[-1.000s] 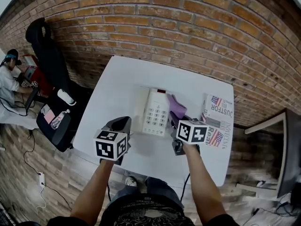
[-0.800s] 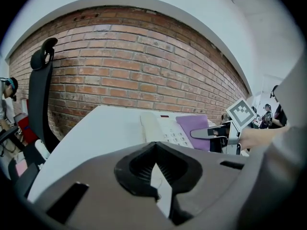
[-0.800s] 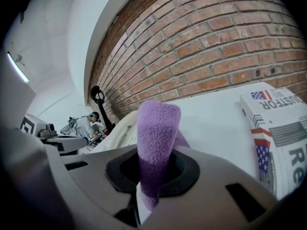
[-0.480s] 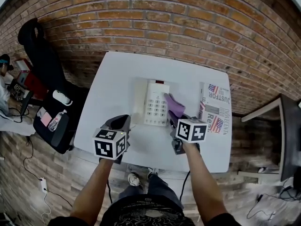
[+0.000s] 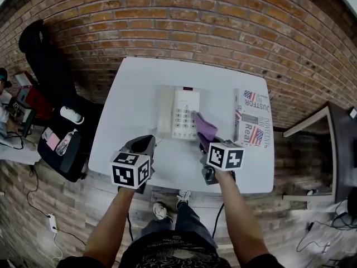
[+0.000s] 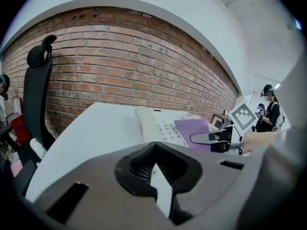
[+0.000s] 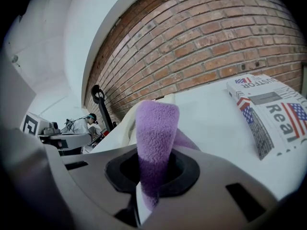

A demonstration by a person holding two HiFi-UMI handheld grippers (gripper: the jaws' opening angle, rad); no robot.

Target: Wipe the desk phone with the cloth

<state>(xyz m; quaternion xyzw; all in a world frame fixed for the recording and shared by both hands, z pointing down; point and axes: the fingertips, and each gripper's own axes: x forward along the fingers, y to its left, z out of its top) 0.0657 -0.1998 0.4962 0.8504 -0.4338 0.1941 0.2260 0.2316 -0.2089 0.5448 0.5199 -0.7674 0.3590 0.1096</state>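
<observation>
Right tongs (image 5: 205, 145) pinch the purple cloth (image 5: 204, 127) at the phone (image 5: 184, 111) (left tongs (image 5: 144, 144) closed, empty).

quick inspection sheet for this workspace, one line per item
surface: white table, set against the wall
job's things: desk phone mid-table; purple cloth, its tip at the phone's right edge
clutter: folded newspaper at the table's right side
grippers: left claw shut, holding nothing; right claw shut on the purple cloth
cables: loose cables on the floor at left; nothing seen on the table
surroundings: brick wall behind, black office chair at left, person at far left
</observation>
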